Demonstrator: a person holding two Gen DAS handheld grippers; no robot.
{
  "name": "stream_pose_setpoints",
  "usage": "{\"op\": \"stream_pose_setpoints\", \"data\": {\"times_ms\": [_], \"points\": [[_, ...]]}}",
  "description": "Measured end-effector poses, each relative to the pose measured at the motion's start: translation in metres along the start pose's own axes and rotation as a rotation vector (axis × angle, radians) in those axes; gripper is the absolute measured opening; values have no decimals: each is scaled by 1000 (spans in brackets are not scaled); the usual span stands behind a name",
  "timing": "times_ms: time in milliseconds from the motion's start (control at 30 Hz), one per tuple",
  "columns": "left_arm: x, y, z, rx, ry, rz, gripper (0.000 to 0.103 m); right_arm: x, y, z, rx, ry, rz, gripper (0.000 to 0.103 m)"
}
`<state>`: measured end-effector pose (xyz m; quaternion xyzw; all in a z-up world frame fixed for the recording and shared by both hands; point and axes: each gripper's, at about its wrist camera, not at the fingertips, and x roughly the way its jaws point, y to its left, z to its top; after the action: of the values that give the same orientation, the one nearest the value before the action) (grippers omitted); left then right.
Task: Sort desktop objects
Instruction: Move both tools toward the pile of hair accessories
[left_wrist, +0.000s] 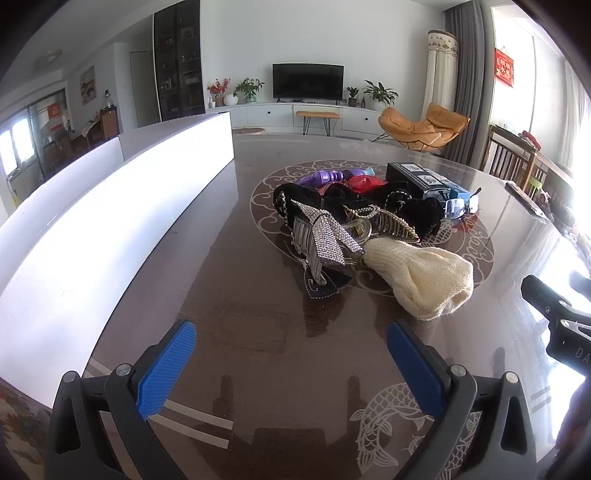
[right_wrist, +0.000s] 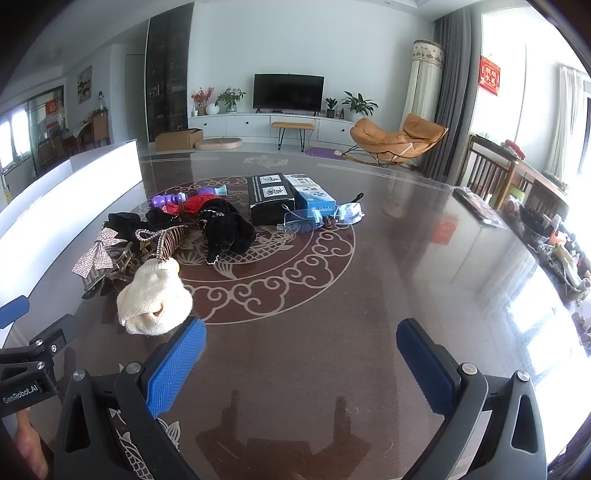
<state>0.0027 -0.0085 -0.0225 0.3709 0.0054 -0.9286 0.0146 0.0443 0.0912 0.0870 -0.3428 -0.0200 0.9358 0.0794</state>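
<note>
both tools idle: left hand-held gripper (left_wrist: 291, 363) jaws spread wide, nothing between the blue pads, pointing down at bare worktop (left_wrist: 258, 350). right hand-held gripper (right_wrist: 301, 363) same, jaws released and empty, just beside the left one.

dark glossy worktop with pale cloud-and-fish inlay carries everything. long white box (left_wrist: 110, 229) runs along its edge at 9 to 10 o'clock in left wrist view.

pile sits on the round inlay, 12 o'clock from the left tool, 10 to 12 o'clock from the right tool:
- cream knit item (right_wrist: 155, 299), nearest piece, just off right tool's left pad at 10 o'clock.
- black fuzzy fabric (right_wrist: 227, 230), middle of the pile, pearl chain on it.
- black carton (right_wrist: 271, 199), far side, touching blue-white carton (right_wrist: 314, 197) at its 3 o'clock.
- rhinestone bow clip (left_wrist: 325, 240), touching cream knit at its 9 o'clock.
- metal claw clip (right_wrist: 171, 240), between bow clip and black fabric.
- red item (right_wrist: 197, 205), behind black fabric.
- clear glasses (right_wrist: 321, 218), in front of the cartons.
- purple plastic piece (right_wrist: 166, 200), far left of pile.
</note>
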Motion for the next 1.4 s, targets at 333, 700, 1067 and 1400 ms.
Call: {"op": "stream_pose_setpoints", "data": {"times_ms": [333,700,1067,1400], "points": [[12,5,-5,-14,33,-8,103,1,4,1,-18,8,-11,103],[15,6,-8,-18,48,-8,103,2,9,2,-69,22,-81,103],[16,10,-7,-33,61,-11,103,-6,16,12,-169,24,-218,103],[11,14,-6,-44,63,-7,103,-18,25,21,-212,38,-235,103]]}}
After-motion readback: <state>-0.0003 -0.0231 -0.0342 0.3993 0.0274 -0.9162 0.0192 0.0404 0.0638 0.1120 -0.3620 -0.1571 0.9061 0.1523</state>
